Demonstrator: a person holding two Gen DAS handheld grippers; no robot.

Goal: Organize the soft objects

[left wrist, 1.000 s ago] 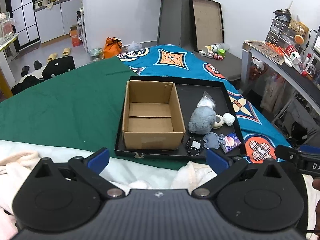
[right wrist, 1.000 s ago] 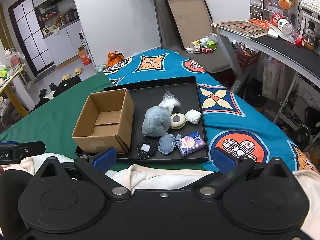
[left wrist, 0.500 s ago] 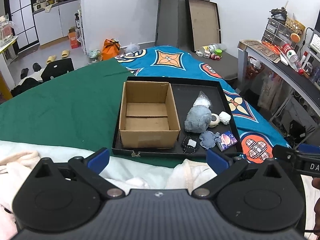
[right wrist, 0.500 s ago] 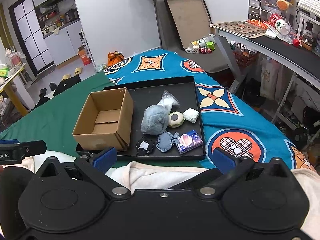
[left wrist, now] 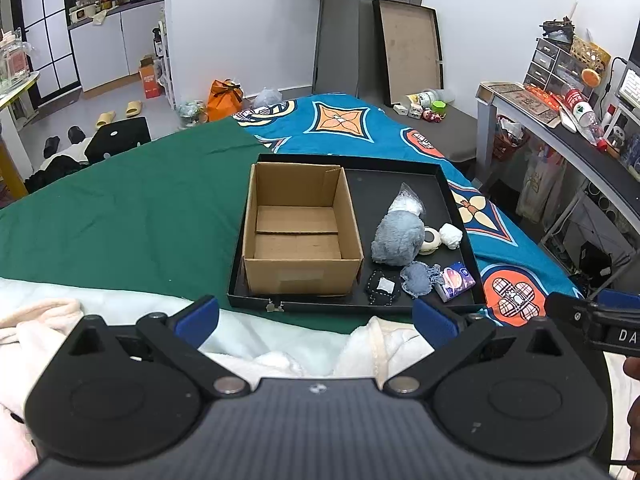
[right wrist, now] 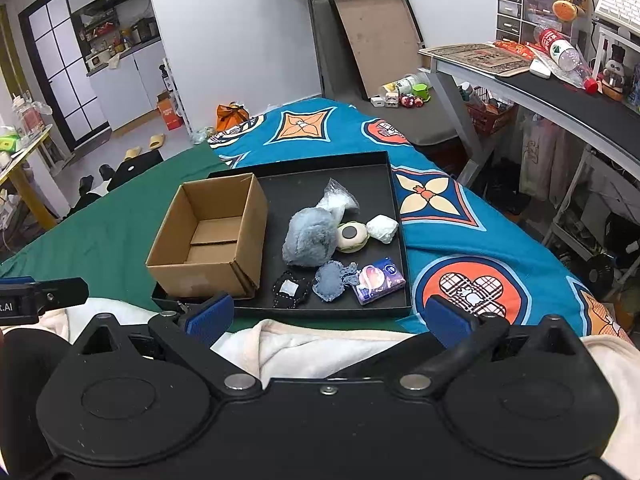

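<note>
Cardboard comes first on the left: the open cardboard box [left wrist: 302,236] sits empty in the left half of the black tray [left wrist: 454,196], which rests on the bed where the green cover [left wrist: 120,216] meets the blue patterned blanket [left wrist: 500,240]. Over the last second both cameras have drawn back and risen a little — the tray now looks smaller and further off in each view, yet nothing in it has shifted. I read that as framing up before the first pick; no soft thing has gone into the box yet.

Right of the box lie the soft things, bunched together: a black beaded pouch [left wrist: 383,286] at the near edge, the grey plush toy [left wrist: 398,236] behind it, a blue-grey knitted piece [left wrist: 418,278] just beside the pouch, a clear bag of white filling [left wrist: 408,202] touching the plush from behind, a cream round cushion [left wrist: 431,236], a white wad [left wrist: 452,235], and a purple tissue pack [left wrist: 456,280] nearest the tray's right corner.

My left gripper [left wrist: 316,314] and right gripper [right wrist: 330,312] both hang short of the tray with fingers spread wide, holding nothing.

Hard to judge: the plush covers part of the cushion and bag, so I cannot tell what the cushion really is. The tray's near rim is partly cut off by the pale fleece [right wrist: 320,348] beneath me — and by my own gripper bodies.
</note>
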